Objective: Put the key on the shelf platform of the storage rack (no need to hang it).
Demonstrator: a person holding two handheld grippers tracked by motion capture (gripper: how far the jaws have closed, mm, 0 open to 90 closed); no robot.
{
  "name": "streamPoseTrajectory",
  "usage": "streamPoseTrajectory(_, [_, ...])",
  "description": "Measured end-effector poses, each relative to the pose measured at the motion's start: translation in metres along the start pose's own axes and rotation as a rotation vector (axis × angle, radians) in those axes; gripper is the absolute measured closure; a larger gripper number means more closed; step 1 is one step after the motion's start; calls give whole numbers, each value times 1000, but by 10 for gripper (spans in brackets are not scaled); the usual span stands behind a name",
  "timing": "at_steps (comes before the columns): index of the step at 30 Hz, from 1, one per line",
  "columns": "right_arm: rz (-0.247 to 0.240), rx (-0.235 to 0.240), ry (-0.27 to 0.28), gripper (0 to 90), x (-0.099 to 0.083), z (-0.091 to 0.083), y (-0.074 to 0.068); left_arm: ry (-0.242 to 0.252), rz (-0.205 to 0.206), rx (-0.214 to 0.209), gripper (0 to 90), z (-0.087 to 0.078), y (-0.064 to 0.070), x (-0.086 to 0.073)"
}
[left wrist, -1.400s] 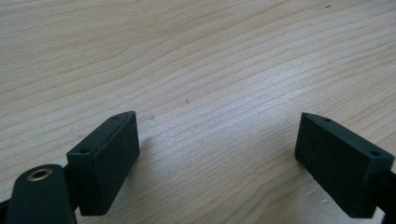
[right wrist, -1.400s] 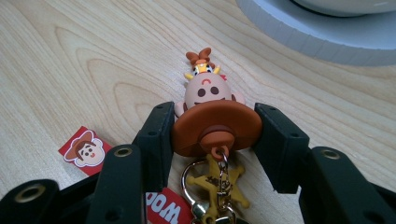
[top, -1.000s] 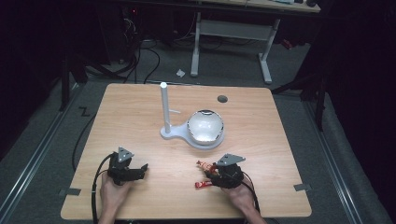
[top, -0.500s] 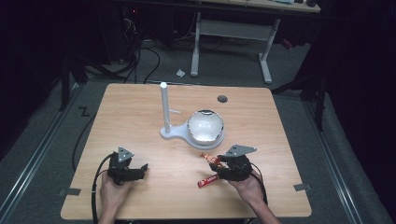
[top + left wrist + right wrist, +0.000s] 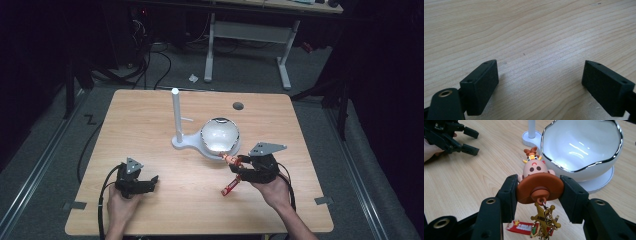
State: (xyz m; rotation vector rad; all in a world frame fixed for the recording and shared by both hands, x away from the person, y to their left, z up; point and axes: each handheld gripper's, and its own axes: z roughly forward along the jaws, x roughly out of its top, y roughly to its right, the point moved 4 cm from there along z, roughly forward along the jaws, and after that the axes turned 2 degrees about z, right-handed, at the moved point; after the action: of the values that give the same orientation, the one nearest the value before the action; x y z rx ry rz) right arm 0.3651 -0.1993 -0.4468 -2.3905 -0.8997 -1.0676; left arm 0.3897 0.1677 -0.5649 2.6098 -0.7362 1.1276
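My right gripper [image 5: 540, 192] is shut on a toy keychain [image 5: 537, 185], a small cow-like figure in a brown hat with a gold star and a red tag [image 5: 522, 228] hanging below. In the high view the right gripper [image 5: 239, 166] holds the toy keychain [image 5: 231, 160] just off the table, right beside the white bowl [image 5: 220, 135]. The white bowl [image 5: 584, 147] has a silver rim and sits on a white base with an upright white post [image 5: 176, 114]. My left gripper [image 5: 150, 182] rests open at the front left, and its jaws [image 5: 540, 85] stand wide over bare wood.
The light wooden table [image 5: 150, 115] has a round grommet hole [image 5: 238, 106] near its far edge. Beyond the table stand a desk frame [image 5: 250, 35] and cables on a dark floor. The left gripper [image 5: 461, 141] appears at the upper left of the right gripper view.
My right gripper has lifted the toy keychain and carried it up and to the right, toward the bowl. The left gripper has stayed put.
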Motion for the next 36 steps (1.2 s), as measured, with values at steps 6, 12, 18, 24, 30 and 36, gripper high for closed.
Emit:
streamPoseTrajectory(6, [-4, 4, 8, 517, 12, -9, 6, 0, 0, 0, 142, 0, 0, 0])
streamPoseTrajectory(12, [-2, 13, 23, 517, 27, -17, 11, 0, 0, 0, 142, 0, 0, 0])
streamPoseTrajectory(18, [-7, 21, 36, 517, 44, -22, 16, 1, 1, 0, 142, 0, 0, 0])
streamPoseTrajectory(24, [-6, 28, 26, 517, 54, -21, 21, 0, 0, 0, 142, 0, 0, 0])
streamPoseTrajectory(30, [2, 38, 43, 517, 69, -23, 27, 0, 0, 0, 142, 0, 0, 0])
streamPoseTrajectory(36, [5, 41, 54, 516, 85, -21, 34, 2, 2, 5, 148, 0, 0, 0])
